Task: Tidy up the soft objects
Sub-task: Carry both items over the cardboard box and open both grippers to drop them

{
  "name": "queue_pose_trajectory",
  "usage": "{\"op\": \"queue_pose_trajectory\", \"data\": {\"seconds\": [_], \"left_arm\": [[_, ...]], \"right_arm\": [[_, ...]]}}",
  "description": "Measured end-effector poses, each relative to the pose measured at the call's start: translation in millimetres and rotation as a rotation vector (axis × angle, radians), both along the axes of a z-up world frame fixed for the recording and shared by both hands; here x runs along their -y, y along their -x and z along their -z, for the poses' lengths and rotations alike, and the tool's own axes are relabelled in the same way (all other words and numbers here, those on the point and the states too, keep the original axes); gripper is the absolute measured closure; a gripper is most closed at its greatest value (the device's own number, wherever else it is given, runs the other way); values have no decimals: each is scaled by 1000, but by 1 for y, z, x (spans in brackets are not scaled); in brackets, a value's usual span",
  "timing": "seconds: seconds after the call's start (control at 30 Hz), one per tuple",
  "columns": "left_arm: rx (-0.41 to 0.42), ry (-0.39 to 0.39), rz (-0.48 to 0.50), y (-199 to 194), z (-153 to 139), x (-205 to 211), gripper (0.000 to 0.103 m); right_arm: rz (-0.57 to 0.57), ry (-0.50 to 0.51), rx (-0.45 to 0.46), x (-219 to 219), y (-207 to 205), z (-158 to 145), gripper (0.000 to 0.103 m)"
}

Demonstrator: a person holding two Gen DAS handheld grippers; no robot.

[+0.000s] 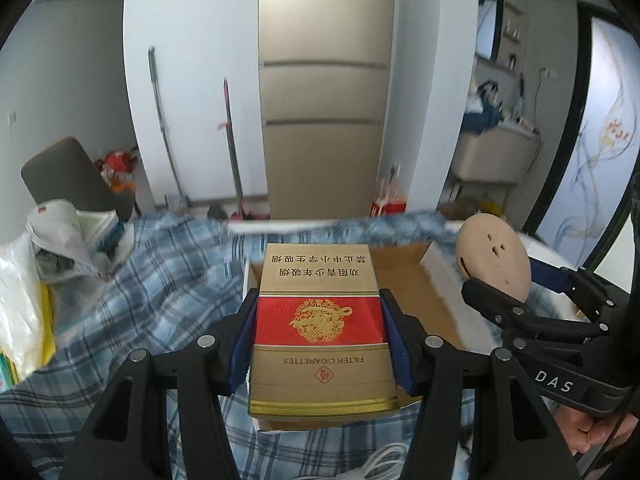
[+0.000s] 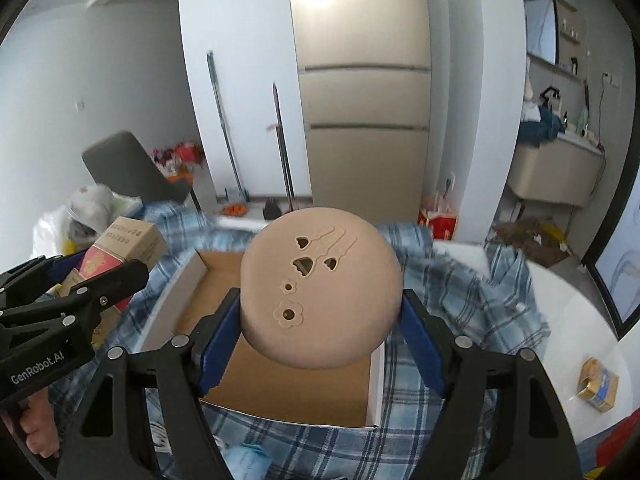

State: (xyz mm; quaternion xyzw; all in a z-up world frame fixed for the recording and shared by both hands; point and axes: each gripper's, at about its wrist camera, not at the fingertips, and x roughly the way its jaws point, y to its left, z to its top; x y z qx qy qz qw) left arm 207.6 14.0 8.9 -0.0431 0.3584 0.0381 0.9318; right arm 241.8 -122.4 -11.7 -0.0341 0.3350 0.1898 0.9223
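Nearest to me, my left gripper [image 1: 320, 336] is clamped on a gold and red cigarette carton [image 1: 320, 320], its blue pads pressed against both long sides. My right gripper [image 2: 320, 332] grips a round tan disc [image 2: 320, 292] with small cut-out holes on its face, pads tight against its rim.

I take the open cardboard box [image 2: 224, 276] as my landmark. Both held things hang over it: the carton above its left part, the disc above its middle. The box sits on a blue and white checked cloth [image 2: 472, 300] that lies rumpled all around it, covering most of a white table [image 2: 568, 320]. To the right of the box, on bare tabletop, lies a small yellow and blue packet [image 2: 598, 390]. Left of the box, a heap of white plastic bags and paper [image 1: 52, 240] sits at the cloth's edge.

Beyond the box, a grey chair [image 1: 76, 176] stands behind that heap. Farther back a tall beige fridge [image 1: 324, 92] stands straight behind the box, with two long-handled mops [image 1: 164, 128] leaning on the white wall to its left. To the far right of the box is a counter [image 2: 556, 176] with clutter on it, and a dark-framed glass door [image 1: 604, 140].
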Motion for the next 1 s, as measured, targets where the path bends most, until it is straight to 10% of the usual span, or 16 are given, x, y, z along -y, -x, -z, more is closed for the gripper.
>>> {"op": "queue_pose_trajectory", "data": {"seconds": [0.53, 0.67, 1.0], "left_arm": [[-148, 32, 4, -31, 71, -11, 44], [-106, 25, -1, -28, 68, -10, 13], [83, -46, 3, -8, 35, -1, 13]], "right_arm": [[-59, 77, -224, -12, -23, 77, 27], [-77, 66, -206, -13, -20, 76, 23], [-49, 33, -140, -4, -20, 56, 20]]}}
